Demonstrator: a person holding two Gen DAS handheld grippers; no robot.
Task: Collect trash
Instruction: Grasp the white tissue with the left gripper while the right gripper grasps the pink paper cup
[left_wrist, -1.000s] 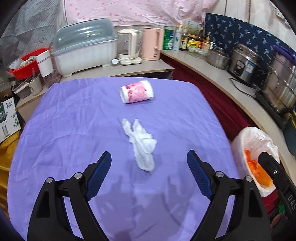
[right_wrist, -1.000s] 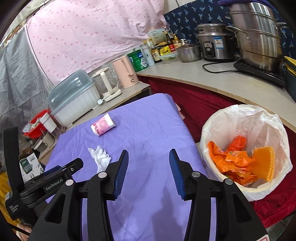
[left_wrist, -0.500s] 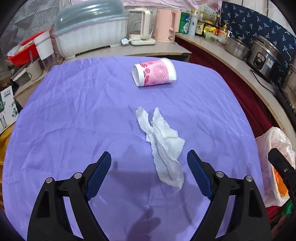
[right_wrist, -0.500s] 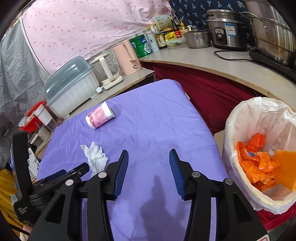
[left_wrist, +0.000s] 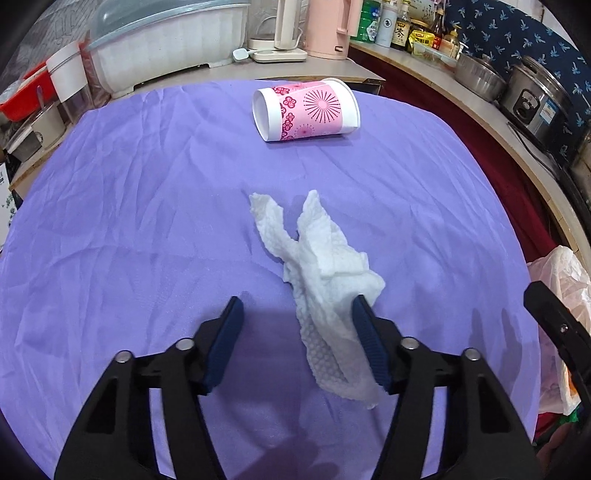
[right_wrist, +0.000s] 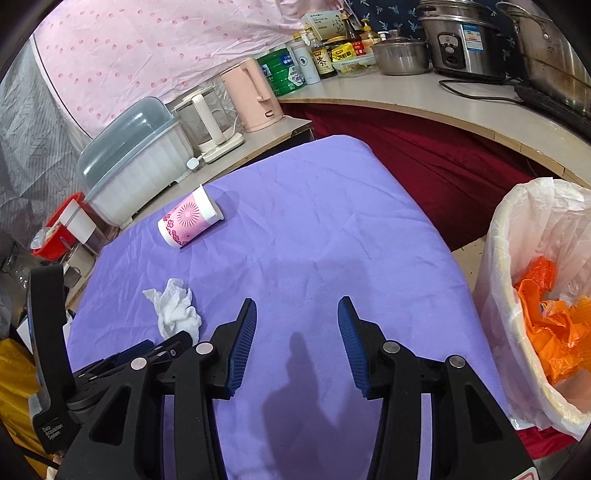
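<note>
A crumpled white tissue (left_wrist: 325, 280) is seen on the purple-covered tabletop (left_wrist: 129, 221), its long axis running from two upturned corners on the far side down toward the camera. Its near end lies between the spread fingers of the left tool (left_wrist: 295, 325), touching the right-hand pad (left_wrist: 365, 339) while the left-hand pad stands apart (nothing is clamped). Beyond it, a pink flowered paper cup (left_wrist: 306, 109) is laid on its side, long axis across the view, mouth pointing right and base left. In the right wrist view, the right tool (right_wrist: 297, 332) is held wide apart over bare cloth, gripping nothing. At the far right, a bin lined with a white bag (right_wrist: 517, 236) stands beside the tabletop, and orange wrappers (right_wrist: 554, 325) are held in it.
</note>
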